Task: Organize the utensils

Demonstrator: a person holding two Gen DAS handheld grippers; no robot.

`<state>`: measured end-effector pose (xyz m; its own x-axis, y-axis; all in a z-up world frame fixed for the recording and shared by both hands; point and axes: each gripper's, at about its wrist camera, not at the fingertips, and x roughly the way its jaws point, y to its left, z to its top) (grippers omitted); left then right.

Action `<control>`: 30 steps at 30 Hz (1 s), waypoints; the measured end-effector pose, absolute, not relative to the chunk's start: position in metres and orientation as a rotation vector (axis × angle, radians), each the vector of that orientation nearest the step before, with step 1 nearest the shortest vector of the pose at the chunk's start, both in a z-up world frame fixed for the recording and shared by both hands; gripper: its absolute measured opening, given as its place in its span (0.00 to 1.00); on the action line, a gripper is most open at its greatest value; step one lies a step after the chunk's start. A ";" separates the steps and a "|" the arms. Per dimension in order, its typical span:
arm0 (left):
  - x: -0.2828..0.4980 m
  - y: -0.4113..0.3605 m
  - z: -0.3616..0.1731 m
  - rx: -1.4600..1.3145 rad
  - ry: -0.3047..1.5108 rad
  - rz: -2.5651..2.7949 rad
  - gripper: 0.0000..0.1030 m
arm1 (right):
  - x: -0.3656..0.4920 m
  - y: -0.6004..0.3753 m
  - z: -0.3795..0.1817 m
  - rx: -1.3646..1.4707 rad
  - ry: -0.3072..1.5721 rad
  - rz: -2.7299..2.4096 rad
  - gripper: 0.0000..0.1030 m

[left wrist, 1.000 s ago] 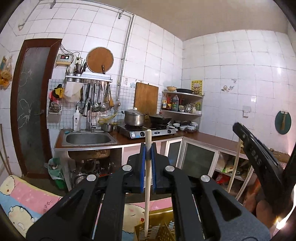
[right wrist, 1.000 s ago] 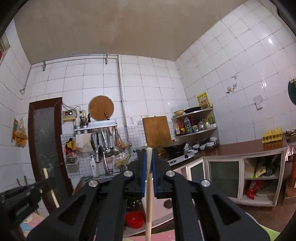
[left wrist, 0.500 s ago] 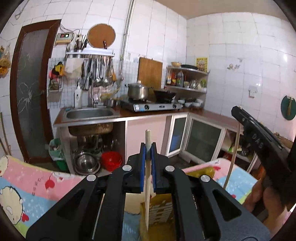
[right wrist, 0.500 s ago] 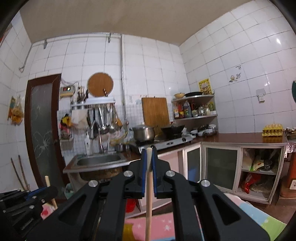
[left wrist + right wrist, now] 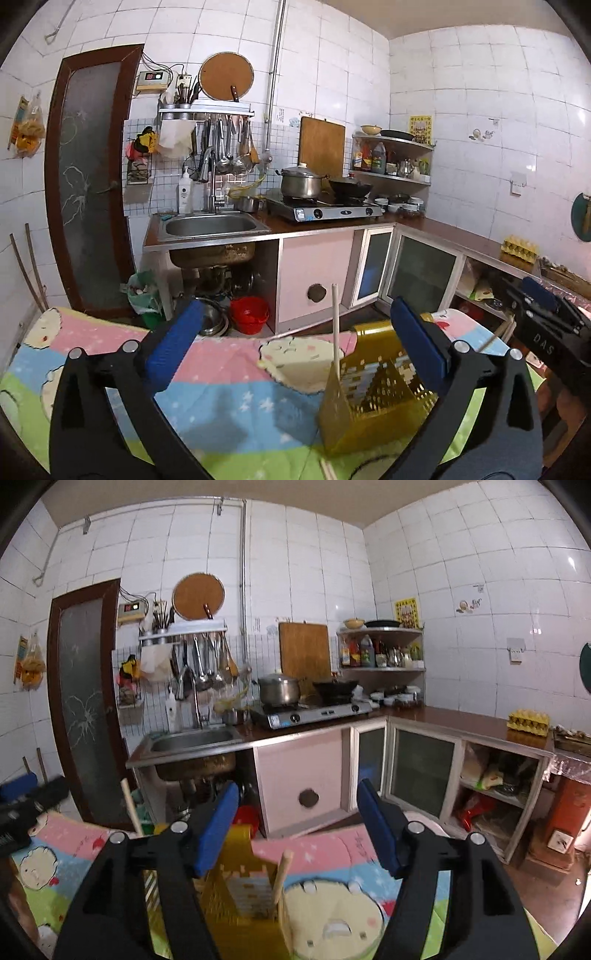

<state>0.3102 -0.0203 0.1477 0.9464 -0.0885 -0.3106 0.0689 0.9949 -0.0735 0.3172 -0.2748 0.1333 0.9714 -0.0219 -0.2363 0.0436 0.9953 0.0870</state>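
A yellow perforated utensil holder point(image 5: 373, 387) stands on the cartoon-print cloth point(image 5: 229, 387). One pale wooden chopstick point(image 5: 335, 332) stands upright in it in the left wrist view. My left gripper point(image 5: 295, 343) is open and empty above the holder. In the right wrist view the holder point(image 5: 243, 890) holds a chopstick point(image 5: 281, 878) that leans right. My right gripper point(image 5: 297, 827) is open and empty just above it. The other chopstick point(image 5: 131, 808) shows at the left.
Behind the cloth is a kitchen counter with a steel sink point(image 5: 210, 225), a gas stove point(image 5: 325, 210) with a pot and a wok, and cabinets point(image 5: 421, 273). A dark door point(image 5: 88, 177) is at the left. An egg carton point(image 5: 528, 720) sits on the right counter.
Both grippers were shut on a chopstick each. They have opened, and the chopsticks now stand in the yellow holder. Both cameras tilted down toward the cloth.
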 end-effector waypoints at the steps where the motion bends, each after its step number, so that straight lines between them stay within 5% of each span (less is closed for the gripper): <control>1: 0.302 -0.017 0.149 -0.064 0.328 -0.076 0.95 | 0.311 -0.276 0.132 0.092 0.250 -0.037 0.64; 30: 0.273 0.009 -0.024 -0.073 0.821 0.007 0.95 | 0.281 -0.281 -0.039 0.218 0.763 -0.186 0.64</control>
<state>0.2730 0.0085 -0.0239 0.6816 -0.0224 -0.7313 -0.0340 0.9975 -0.0623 0.2812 -0.2813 -0.0385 0.7080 -0.0875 -0.7008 0.2447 0.9612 0.1272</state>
